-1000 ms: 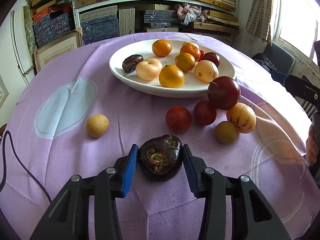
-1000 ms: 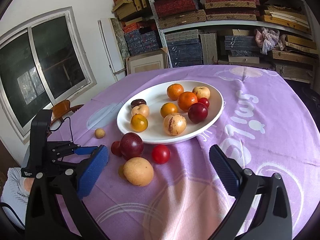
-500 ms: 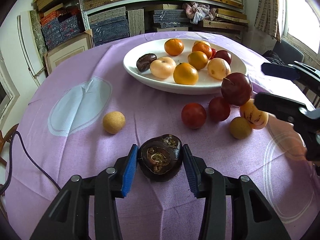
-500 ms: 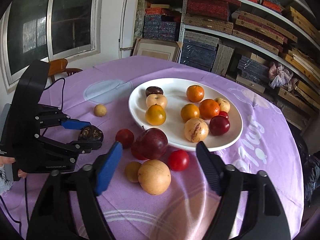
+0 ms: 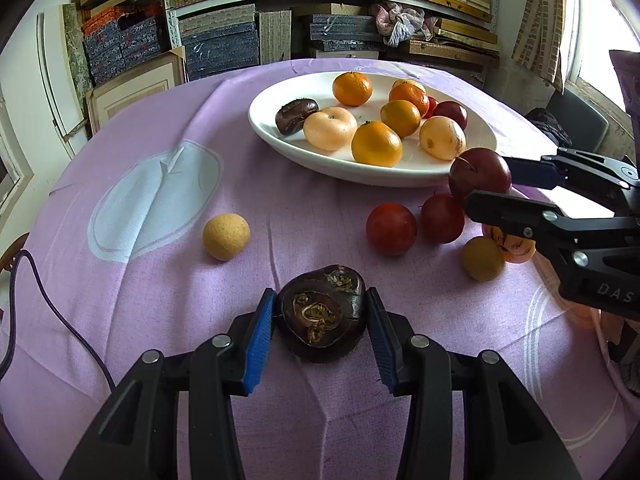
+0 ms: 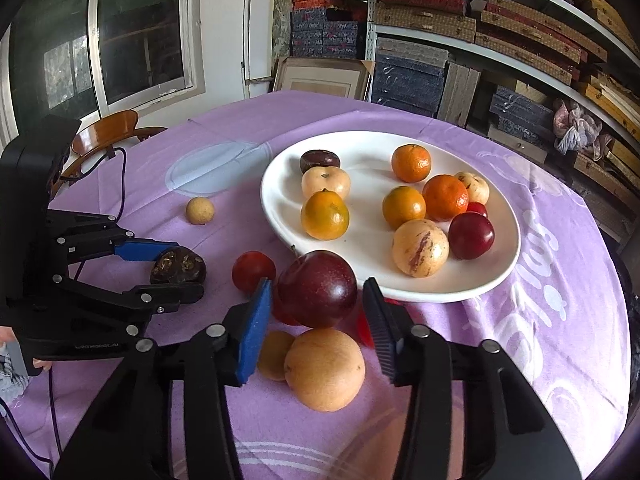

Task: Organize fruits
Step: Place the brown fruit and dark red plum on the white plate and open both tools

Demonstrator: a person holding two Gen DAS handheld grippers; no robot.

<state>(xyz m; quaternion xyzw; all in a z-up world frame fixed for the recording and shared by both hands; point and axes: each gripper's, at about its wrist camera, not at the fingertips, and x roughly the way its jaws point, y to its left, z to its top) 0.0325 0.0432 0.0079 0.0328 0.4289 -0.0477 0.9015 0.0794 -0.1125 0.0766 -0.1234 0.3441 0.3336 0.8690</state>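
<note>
We see the left gripper (image 5: 320,324) clamped on a dark wrinkled fruit (image 5: 322,312) near us on the purple cloth (image 5: 160,280). The right gripper (image 6: 316,316) has just been closing; its jaws flank the big dark-red plum (image 6: 316,288) beside the white plate (image 6: 496,272), the left pad touching, the right with a slight gap.

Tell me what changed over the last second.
The right gripper swung in over the loose fruit beside the plate; its jaws have just been closing around the dark red plum, the left pad touching, the right not visibly. The left gripper stayed clamped on the dark brown fruit. Everything else lies unmoved.
</note>
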